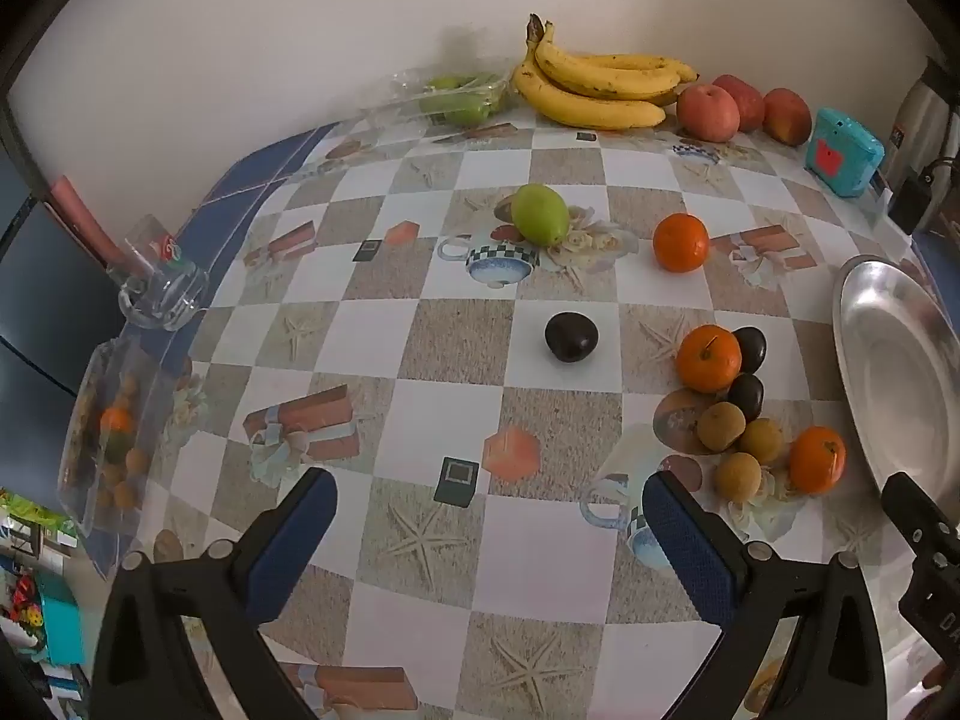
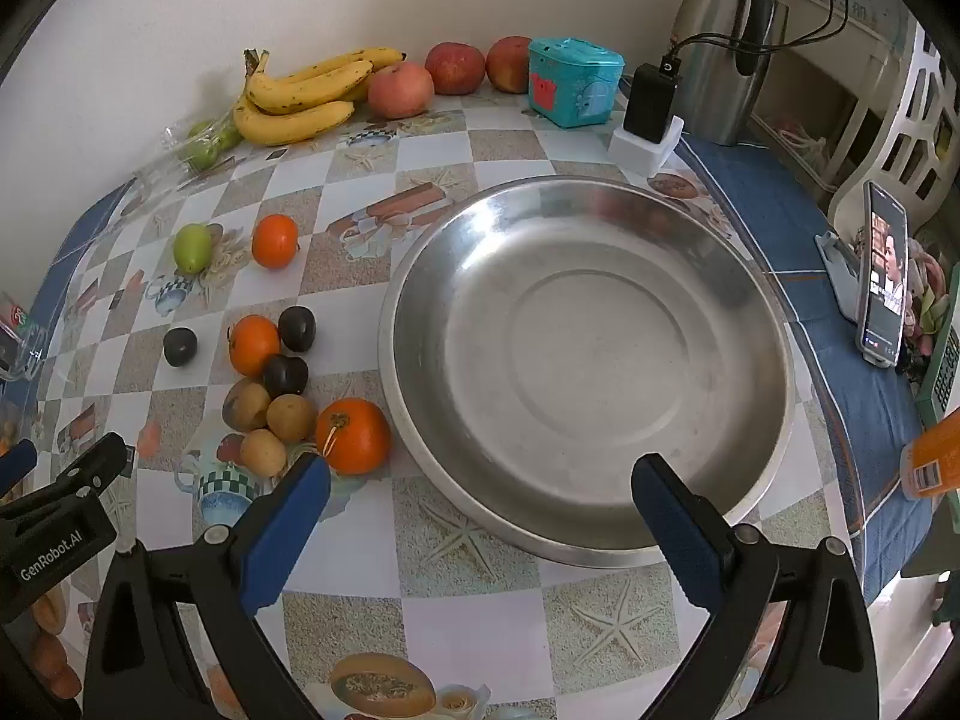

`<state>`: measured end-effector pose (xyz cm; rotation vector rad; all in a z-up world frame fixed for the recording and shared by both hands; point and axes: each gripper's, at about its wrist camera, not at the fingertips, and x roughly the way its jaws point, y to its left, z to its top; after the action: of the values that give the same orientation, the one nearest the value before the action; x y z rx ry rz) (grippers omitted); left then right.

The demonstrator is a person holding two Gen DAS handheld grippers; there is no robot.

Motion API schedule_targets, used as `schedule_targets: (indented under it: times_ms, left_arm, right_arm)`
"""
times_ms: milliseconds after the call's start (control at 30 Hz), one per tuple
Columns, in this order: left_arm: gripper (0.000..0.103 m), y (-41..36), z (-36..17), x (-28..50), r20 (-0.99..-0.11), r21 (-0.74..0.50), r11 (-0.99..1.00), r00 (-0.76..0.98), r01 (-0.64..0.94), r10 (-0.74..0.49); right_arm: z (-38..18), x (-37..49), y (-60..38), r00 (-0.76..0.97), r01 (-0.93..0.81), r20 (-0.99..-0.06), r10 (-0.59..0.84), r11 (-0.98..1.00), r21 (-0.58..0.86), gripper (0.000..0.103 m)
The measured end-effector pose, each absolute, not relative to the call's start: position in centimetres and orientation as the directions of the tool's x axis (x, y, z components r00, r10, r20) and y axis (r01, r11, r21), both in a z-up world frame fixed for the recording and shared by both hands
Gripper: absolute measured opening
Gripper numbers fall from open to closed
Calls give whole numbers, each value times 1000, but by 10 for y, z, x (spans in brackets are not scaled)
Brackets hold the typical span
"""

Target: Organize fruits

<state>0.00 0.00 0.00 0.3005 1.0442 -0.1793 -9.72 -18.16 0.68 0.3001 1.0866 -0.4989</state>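
Both tongs, left [image 1: 489, 504] and right [image 2: 480, 483], spread empty; left one reads "GenRobot.AI".

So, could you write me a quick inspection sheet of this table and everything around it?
Surface: checkered patterned tablecloth.
Job's things: empty round steel dish; loose oranges, dark plums, small brown fruits, green fruit beside it; yellow bananas, red apples by the wall.
Clutter: teal box, steel flask, glass mug.
Grippers: left gripper, right gripper open, empty.
Cables: black cable to black charger.
Surroundings: phone on stand.
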Motion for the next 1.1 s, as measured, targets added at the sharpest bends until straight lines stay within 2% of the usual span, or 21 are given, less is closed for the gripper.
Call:
schedule_targets:
  times_ms: [1100]
  left_arm:
    - [103,5,-3,0,-877,151,949,480,277,0]
  right_arm:
    - [9,-98,-180,372,526,-899,-232,851,-2,101]
